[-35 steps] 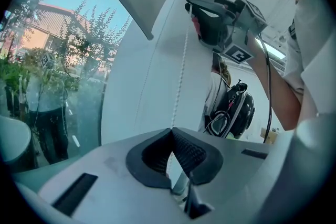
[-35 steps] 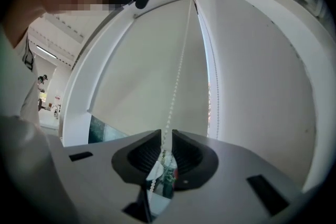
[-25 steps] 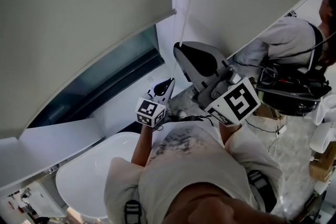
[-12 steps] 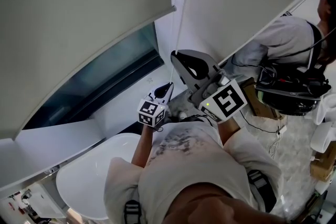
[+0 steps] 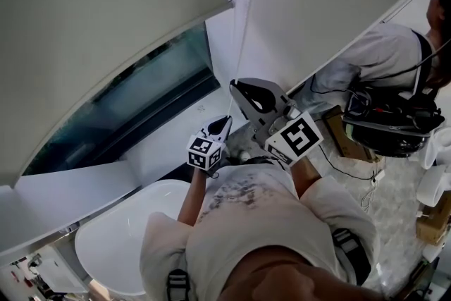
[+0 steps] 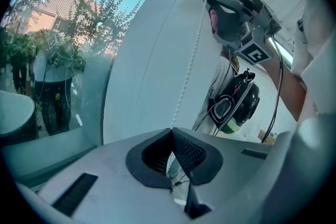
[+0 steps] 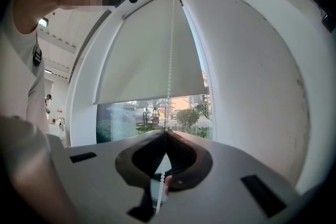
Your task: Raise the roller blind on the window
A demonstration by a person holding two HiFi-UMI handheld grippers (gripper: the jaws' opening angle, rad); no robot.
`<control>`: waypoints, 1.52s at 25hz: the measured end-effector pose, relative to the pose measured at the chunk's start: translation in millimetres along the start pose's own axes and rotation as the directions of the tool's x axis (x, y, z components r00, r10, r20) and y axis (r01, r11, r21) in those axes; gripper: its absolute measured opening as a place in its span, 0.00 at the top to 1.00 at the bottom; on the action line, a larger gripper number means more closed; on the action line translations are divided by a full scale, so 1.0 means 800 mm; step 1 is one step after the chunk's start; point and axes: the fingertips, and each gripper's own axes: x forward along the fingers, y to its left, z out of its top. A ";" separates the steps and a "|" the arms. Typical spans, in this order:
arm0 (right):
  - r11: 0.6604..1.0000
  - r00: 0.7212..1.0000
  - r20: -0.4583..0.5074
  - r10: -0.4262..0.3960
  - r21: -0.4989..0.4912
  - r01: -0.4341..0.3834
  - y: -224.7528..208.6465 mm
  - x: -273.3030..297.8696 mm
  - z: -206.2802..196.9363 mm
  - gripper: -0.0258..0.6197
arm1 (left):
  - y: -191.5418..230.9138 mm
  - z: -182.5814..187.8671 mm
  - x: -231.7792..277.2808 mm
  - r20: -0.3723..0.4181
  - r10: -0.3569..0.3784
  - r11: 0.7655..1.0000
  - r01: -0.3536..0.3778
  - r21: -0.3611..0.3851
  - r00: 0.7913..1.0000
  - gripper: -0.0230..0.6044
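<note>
The pale roller blind hangs partway down the window; its bottom bar runs aslant across the head view. A white bead chain drops along the blind's right edge. My right gripper is shut on that chain, which enters its closed jaws below the blind. Lower and to the left, my left gripper is also shut on the bead chain, with its tips meeting. The right gripper shows above it in the left gripper view.
A white wall flanks the window on the right. Below the sill stands a white rounded tabletop. Another person stands at the right with black gear, and cardboard boxes sit on the floor.
My right gripper has come down with the chain in it. The blind's bottom bar has risen a little, baring more glass. The left gripper has barely moved.
</note>
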 end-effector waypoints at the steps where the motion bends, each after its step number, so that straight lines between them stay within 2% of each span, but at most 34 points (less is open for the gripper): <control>1: 1.000 1.000 -0.004 0.002 0.004 -0.002 0.001 0.000 -0.004 0.87 | 0.001 -0.003 0.001 -0.006 0.001 1.000 -0.001 -0.003 1.000 0.95; 13: 0.999 0.999 -0.042 0.020 0.041 -0.018 0.007 0.004 -0.045 0.87 | 0.017 -0.045 0.011 -0.071 0.013 0.999 -0.015 -0.029 0.997 0.95; 28: 0.997 0.990 -0.138 0.017 0.082 -0.005 0.008 -0.002 -0.115 0.87 | 0.029 -0.110 0.025 -0.159 0.011 0.999 -0.018 -0.045 0.987 0.95; 33: 0.997 0.991 -0.136 0.012 0.080 -0.001 0.005 -0.007 -0.115 0.87 | 0.023 -0.101 0.013 -0.128 0.015 1.000 -0.018 -0.022 0.992 0.95; 38: 0.997 0.991 -0.133 0.022 0.078 -0.012 0.003 -0.006 -0.114 0.87 | 0.007 -0.048 -0.010 -0.036 0.001 1.000 -0.001 0.012 0.999 0.95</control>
